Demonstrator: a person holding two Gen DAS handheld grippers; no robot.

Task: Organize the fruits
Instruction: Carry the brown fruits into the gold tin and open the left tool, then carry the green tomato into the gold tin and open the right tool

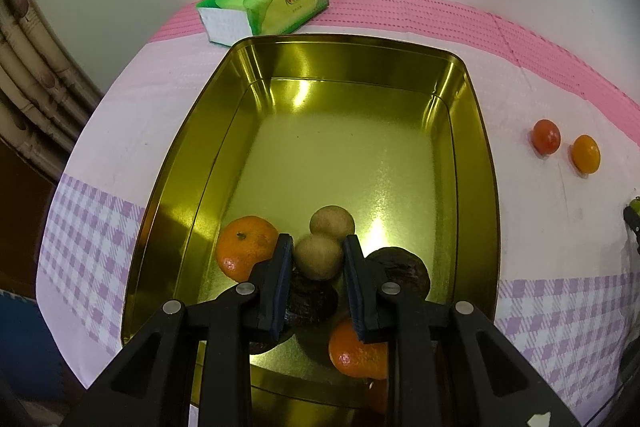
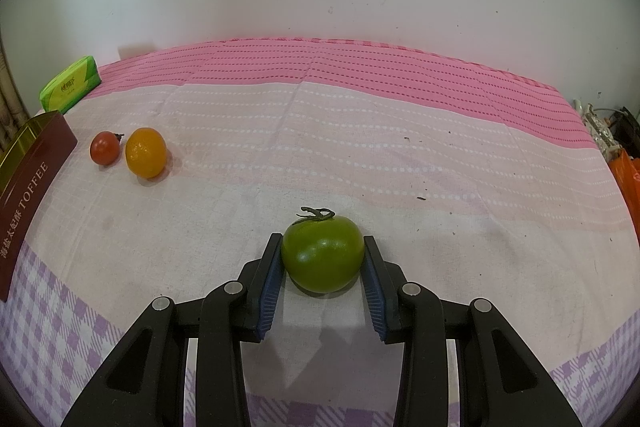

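Left gripper (image 1: 318, 251) is clamped on a tan round fruit (image 1: 318, 257), held low inside the gold toffee tin (image 1: 476, 155), above the dark fruits (image 1: 400, 267) and between two mandarins (image 1: 246, 247). A second tan fruit (image 1: 332, 223) sits just behind. Release is best made low, into the bare floor further in, so nothing is knocked or rolls.

Right gripper (image 2: 323, 259) is closed on a green tomato (image 2: 323, 253), apparently resting on the surface (image 2: 360, 147). Squeeze is kept light; calyx kept clear of the pads. Red tomato (image 2: 105, 147) and orange one (image 2: 146, 153) are left beside the tin.
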